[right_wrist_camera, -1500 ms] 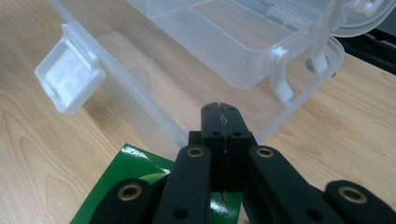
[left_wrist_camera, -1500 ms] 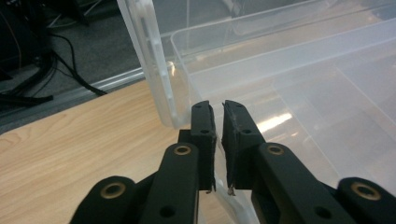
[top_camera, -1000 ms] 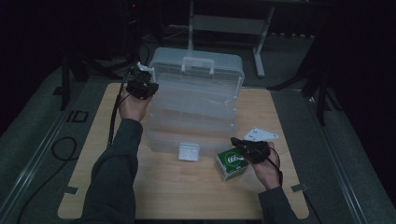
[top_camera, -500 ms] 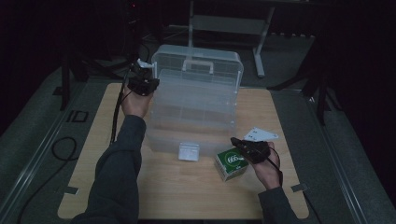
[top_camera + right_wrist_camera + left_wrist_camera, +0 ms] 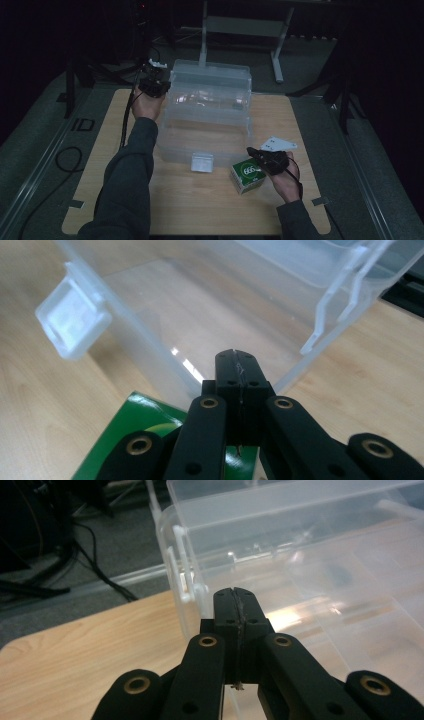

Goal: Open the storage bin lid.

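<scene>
A large clear plastic storage box (image 5: 207,117) stands in the middle of the wooden worktop (image 5: 125,200), its lid (image 5: 211,76) raised and leaning back toward twelve o'clock. A white latch tab (image 5: 202,162) hangs at the middle of the box's near wall.

The left gripper (image 5: 155,86) sits at the box's far left corner, at about ten o'clock from the box's middle, right against the edge where the lid meets the body. In the left gripper view the jaws are pressed fully together with no gap between them, and their tips (image 5: 235,597) lie at the corner of the clear wall beside a white hinge clip (image 5: 182,570); whether a thin edge of plastic is caught between them I cannot tell.

The right gripper (image 5: 261,156) hovers at about four o'clock from the box, directly over a small green carton (image 5: 246,175) that lies on the worktop just beside the box's near right corner. In the right gripper view its jaws are likewise closed flat on each other and grip nothing; the green carton (image 5: 135,440) lies beneath them and the box's corner edge rises just ahead of the tips (image 5: 235,360). The grey three-cornered plate (image 5: 278,144) of this gripper shows at its one o'clock.
</scene>
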Available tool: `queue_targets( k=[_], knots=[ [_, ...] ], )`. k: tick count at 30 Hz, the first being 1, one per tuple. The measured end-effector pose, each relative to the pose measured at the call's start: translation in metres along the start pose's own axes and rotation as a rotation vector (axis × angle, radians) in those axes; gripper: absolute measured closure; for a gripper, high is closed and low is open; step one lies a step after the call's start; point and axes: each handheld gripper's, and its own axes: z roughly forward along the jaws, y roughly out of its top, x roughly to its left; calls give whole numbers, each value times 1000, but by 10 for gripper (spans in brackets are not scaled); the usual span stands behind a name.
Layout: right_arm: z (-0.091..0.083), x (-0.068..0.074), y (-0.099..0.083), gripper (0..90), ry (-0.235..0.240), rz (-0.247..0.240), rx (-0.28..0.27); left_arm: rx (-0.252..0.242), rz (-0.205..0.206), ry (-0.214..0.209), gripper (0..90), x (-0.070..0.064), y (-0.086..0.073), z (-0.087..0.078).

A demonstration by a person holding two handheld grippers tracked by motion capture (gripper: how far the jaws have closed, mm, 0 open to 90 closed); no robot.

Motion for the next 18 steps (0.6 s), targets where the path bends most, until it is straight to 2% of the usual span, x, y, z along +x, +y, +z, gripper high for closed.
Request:
queue_targets(
  k=[3,7,9,11,13,14,18],
  knots=[
    [0,0,1,900,-6,-12,7,-24,1,-3,900,1,-5,-6],
    [0,0,1,900,-4,-9,5,-40,29,-24,889,0,-12,-16],
    [0,0,1,900,0,-5,1,-45,27,-47,871,1,-18,-21],
    [0,0,1,900,-2,-6,1,-37,60,-48,849,-1,-25,-24],
    [0,0,1,900,-1,-6,3,-46,55,-73,840,0,-33,-28],
    [0,0,1,900,-2,-7,3,-49,62,-67,839,-1,-37,-30],
    [0,0,1,900,1,-6,3,-51,84,-95,837,-3,-53,-36]
  ],
)
